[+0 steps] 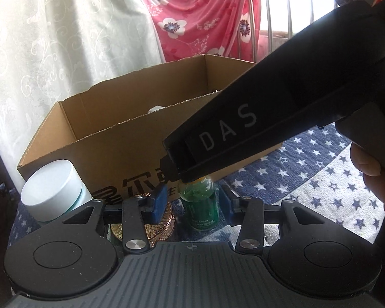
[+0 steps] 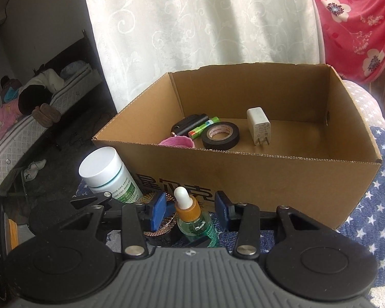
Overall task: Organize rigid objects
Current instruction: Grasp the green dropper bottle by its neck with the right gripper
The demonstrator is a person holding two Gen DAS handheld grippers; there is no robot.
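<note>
While both grippers hung low over the starred cloth, the scene read as follows.

Box: an open cardboard box (image 2: 243,174) stood just ahead of both grippers, its printed wall facing them.
Cloth: a blue cloth with white stars (image 1: 308,179) lay under the box and the loose items.
Right gripper: the right gripper (image 2: 190,209) had its blue pads spread apart on either side of the dropper bottle, touching neither side of it.
Left gripper: the left gripper (image 1: 192,202) was likewise spread wide, the same bottle standing between its pads; the right tool's black body crossed above the bottle top.
White jar: a white-capped jar (image 2: 107,174) stood ahead and to the left of the right gripper, against the box wall.
Tape: a black tape roll (image 2: 220,136) lay inside the box.
Charger: a white plug charger (image 2: 258,125) stood beside the tape.
Dropper bottle: a green dropper bottle (image 2: 195,220) stood upright on the cloth, outside the box.
Gold tin: a gold patterned tin (image 1: 164,218) sat left of the bottle.
</note>
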